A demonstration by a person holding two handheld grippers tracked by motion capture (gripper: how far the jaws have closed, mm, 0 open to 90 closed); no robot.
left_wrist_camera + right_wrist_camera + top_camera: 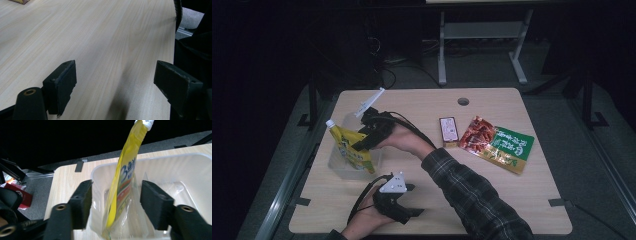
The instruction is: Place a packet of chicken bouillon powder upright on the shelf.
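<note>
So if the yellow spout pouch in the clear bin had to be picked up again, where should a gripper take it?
Probably high on the yellow pouch, just under its white cap, coming from above: it stands edge-on and leaning in the clear bin, whose walls block its lower half.

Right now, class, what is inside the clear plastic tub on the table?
A yellow spouted pouch stands in the clear tub, its white cap above the rim. It sits between the right gripper's open jaws, untouched. The pouch's bottom edge is cut off from view.
</note>
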